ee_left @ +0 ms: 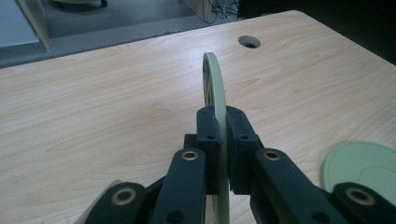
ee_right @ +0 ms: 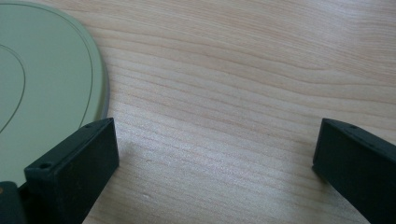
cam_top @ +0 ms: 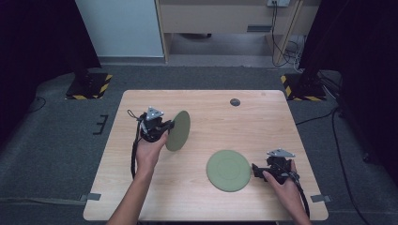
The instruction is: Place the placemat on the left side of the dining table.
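While left tongs (ee_left: 223, 154) clamp an upright green plate (ee_left: 214, 84), right tongs (ee_right: 210, 163) wide open, empty, beside flat plate (ee_right: 42, 93) on table (cam_top: 263, 126)

Each hand-held gripper is black: the left hand-held gripper (cam_top: 170, 125) and the right hand-held gripper (cam_top: 255, 169) both carry a grey three-cornered plate on top and trail a black cable. The blocky jaws show small screw holes and brass-ringed pivots. Forearms are bare, without sleeves.

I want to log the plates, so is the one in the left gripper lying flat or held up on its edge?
On edge: the left gripper clamps the held plate upright above the table.
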{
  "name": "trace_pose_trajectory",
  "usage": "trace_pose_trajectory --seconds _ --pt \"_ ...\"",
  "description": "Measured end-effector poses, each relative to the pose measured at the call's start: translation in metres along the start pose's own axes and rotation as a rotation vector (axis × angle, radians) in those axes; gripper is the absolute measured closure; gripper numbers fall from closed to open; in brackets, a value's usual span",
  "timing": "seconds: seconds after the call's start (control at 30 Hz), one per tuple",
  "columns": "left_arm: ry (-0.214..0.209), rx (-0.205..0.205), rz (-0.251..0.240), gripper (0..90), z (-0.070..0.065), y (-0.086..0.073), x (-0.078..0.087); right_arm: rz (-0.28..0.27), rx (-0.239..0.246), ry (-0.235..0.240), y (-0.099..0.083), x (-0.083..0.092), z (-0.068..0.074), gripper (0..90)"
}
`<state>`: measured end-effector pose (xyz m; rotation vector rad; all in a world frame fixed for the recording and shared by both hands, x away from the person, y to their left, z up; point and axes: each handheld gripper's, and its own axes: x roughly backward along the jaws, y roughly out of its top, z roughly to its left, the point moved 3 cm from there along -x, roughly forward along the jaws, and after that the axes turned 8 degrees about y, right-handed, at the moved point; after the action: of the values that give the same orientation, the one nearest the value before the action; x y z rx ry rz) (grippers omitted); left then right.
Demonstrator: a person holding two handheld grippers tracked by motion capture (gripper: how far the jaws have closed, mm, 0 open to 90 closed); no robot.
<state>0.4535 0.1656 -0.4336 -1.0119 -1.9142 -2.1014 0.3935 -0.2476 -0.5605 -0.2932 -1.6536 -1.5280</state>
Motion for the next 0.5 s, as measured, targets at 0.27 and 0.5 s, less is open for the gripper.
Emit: trace_pose_trajectory --seconds 0.27,0.5 --pt "0.032 0.009 0.011 85.3 0.013 -0.006 0.002 0.0 0.002 0.0 0.0 0.0 0.0 0.5" --pt "0.049 0.024 0.018 85.3 0.023 -0.011 0.003 0.0 0.0 0.0 0.0 0.0 0.0 0.5"
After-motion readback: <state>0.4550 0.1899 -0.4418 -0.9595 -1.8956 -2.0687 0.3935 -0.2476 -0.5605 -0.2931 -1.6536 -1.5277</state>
